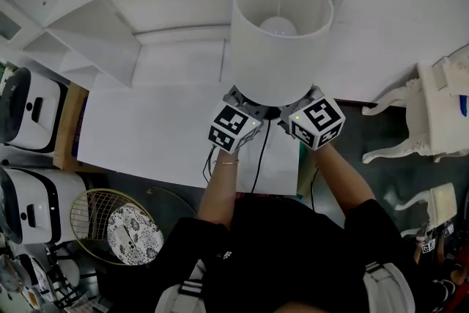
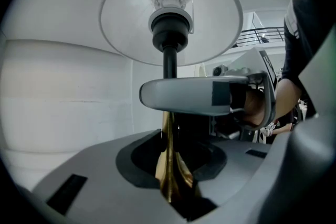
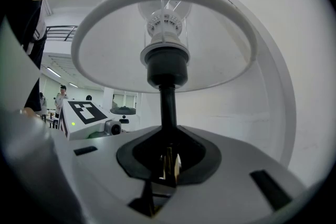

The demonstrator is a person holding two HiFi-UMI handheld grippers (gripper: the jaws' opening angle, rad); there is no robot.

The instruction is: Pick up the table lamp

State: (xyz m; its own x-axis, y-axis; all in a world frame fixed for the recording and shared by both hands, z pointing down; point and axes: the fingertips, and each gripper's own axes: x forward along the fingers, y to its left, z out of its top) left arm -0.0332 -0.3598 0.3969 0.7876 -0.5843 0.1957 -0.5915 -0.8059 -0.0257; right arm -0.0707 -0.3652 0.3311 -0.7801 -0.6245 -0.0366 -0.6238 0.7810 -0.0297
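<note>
The table lamp has a white drum shade (image 1: 282, 33) that covers its stem and base in the head view. Both grippers reach in under the shade, and only their marker cubes show, left (image 1: 233, 127) and right (image 1: 316, 121). In the left gripper view the shade (image 2: 126, 23) and black socket (image 2: 169, 29) rise overhead. My left gripper (image 2: 170, 165) is shut on the gold lower stem (image 2: 169, 162). In the right gripper view my right gripper (image 3: 167, 162) is shut on the same stem, where the black rod (image 3: 168, 107) meets the gold. The two grippers face each other across the stem.
A white table (image 1: 161, 135) lies under the lamp, and a black cable (image 1: 260, 157) hangs over its near edge. A white carved chair (image 1: 432, 110) stands to the right. White appliances (image 1: 29, 110), a wire basket (image 1: 91, 209) and a patterned plate (image 1: 134, 231) are at the left.
</note>
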